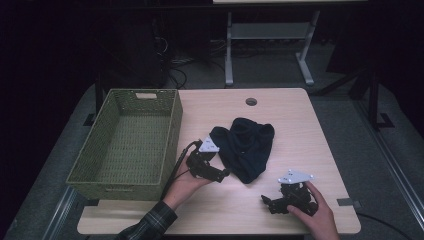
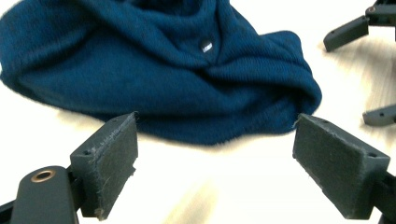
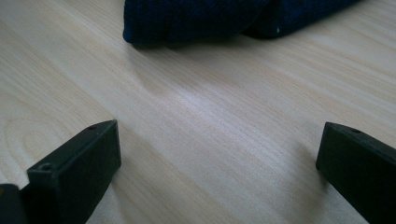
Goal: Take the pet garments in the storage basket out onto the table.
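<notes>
A dark blue knitted garment [image 1: 246, 145] lies crumpled in the middle of the light wooden table [image 1: 300, 125]. In the left gripper view its folds [image 2: 177, 79] sit just beyond the open jaws, with a small button on top. My left gripper [image 1: 223, 175] is held low at the garment's near left edge, open, with nothing between its pads. My right gripper [image 1: 266, 202] rests near the table's front right, open and apart from the cloth. The right gripper view has the garment's edge [image 3: 196, 21] farther ahead over bare wood. The right gripper's fingers [image 2: 348, 32] appear at the upper right of the left gripper view.
A green woven basket [image 1: 150, 97] stands on the table's left side, its inside bare. A round cable hole [image 1: 251, 102] sits near the far edge. Metal desk legs [image 1: 229, 50] and cables stand on the floor beyond the table.
</notes>
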